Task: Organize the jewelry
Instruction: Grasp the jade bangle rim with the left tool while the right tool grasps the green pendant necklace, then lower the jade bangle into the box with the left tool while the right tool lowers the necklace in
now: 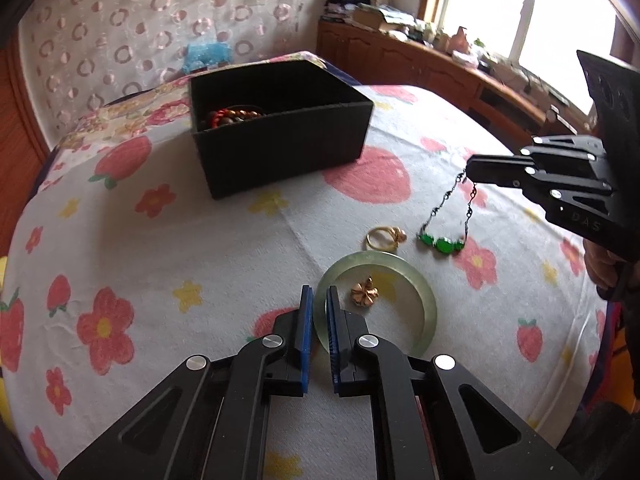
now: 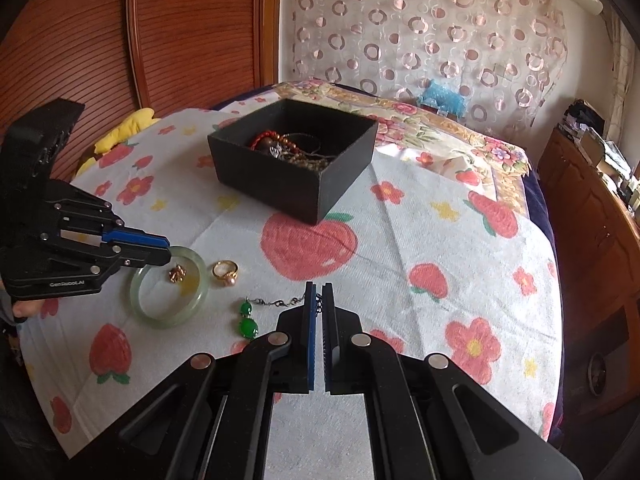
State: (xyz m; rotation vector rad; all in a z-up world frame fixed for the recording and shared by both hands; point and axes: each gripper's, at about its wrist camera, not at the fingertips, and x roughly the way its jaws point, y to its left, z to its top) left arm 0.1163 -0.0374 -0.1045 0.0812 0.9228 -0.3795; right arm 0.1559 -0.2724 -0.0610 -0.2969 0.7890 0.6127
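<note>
A pale green jade bangle (image 1: 420, 300) lies on the flowered cloth; it also shows in the right wrist view (image 2: 168, 316). My left gripper (image 1: 319, 294) is shut on the bangle's near rim. A small gold flower charm (image 1: 364, 292) lies inside the bangle. A gold ring (image 1: 382, 238) lies beside it. My right gripper (image 2: 319, 290) is shut on the dark chain of a green-stone necklace (image 2: 248, 320), whose stones (image 1: 442, 245) rest on the cloth. A black box (image 1: 280, 136) holding beaded jewelry stands farther back.
The flowered cloth (image 2: 420, 240) covers a bed. A wooden cabinet (image 1: 420, 60) with clutter stands under the window on the right. A wooden headboard (image 2: 180, 32) and patterned curtain (image 2: 440, 20) are behind. A yellow item (image 2: 124, 128) lies at the far left.
</note>
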